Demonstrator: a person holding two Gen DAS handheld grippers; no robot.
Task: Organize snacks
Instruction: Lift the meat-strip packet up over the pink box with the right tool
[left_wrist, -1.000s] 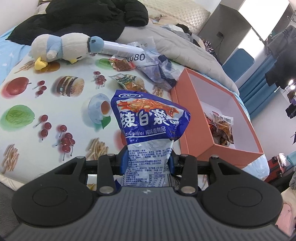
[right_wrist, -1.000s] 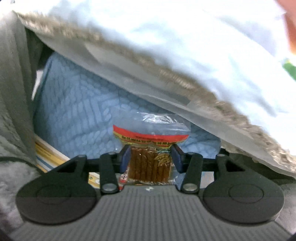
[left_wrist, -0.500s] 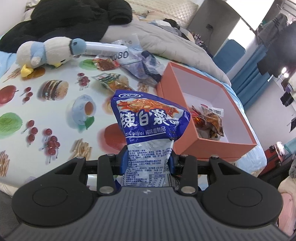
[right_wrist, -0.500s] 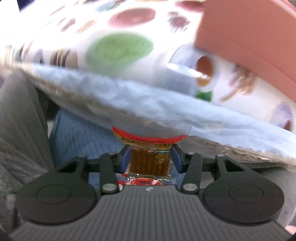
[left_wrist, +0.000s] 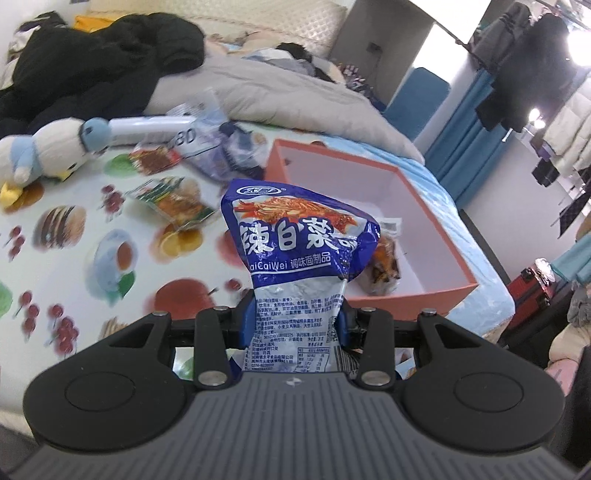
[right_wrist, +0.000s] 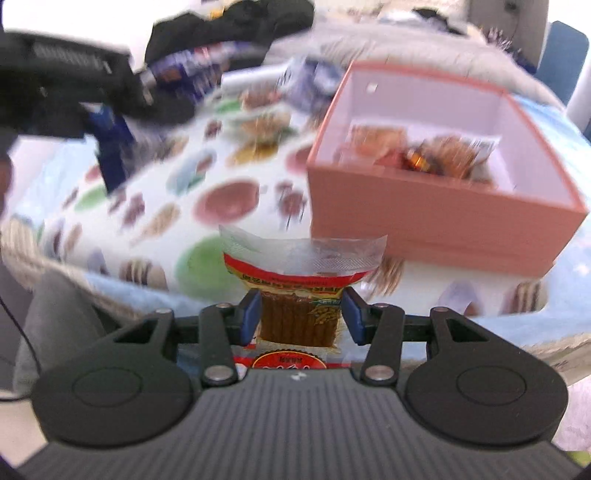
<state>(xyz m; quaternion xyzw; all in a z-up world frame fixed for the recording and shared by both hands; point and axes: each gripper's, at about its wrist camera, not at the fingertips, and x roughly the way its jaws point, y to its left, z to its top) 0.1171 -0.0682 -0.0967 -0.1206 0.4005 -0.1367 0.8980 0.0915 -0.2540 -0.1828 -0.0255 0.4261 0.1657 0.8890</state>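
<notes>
- My left gripper (left_wrist: 297, 319) is clamped on the blue snack bag (left_wrist: 301, 254), jaws narrowed onto its lower half; the bag stands up between the pads, held above the printed cloth (left_wrist: 74, 236).
- Compared with a second ago, the orange box (left_wrist: 436, 295) sits closer and more centred in the left view, so I have carried the blue bag toward it; the bag now overlaps the box's near-left corner in the view.
- My right gripper (right_wrist: 300, 318) grips the clear packet of brown sticks (right_wrist: 300, 295), jaws pressed on both sides.
- The bigger change is on the right: a second ago that view showed only the underside of the bed's edge and a blue mat; now it looks over the cloth at the box (right_wrist: 424, 206), so the packet has come up from below.
- The box already holds a few snacks (right_wrist: 424, 151).
- I judge both packets are ready to go in; the left one is nearer.
- More packets (left_wrist: 170, 199) lie on the cloth, unsorted.
</notes>
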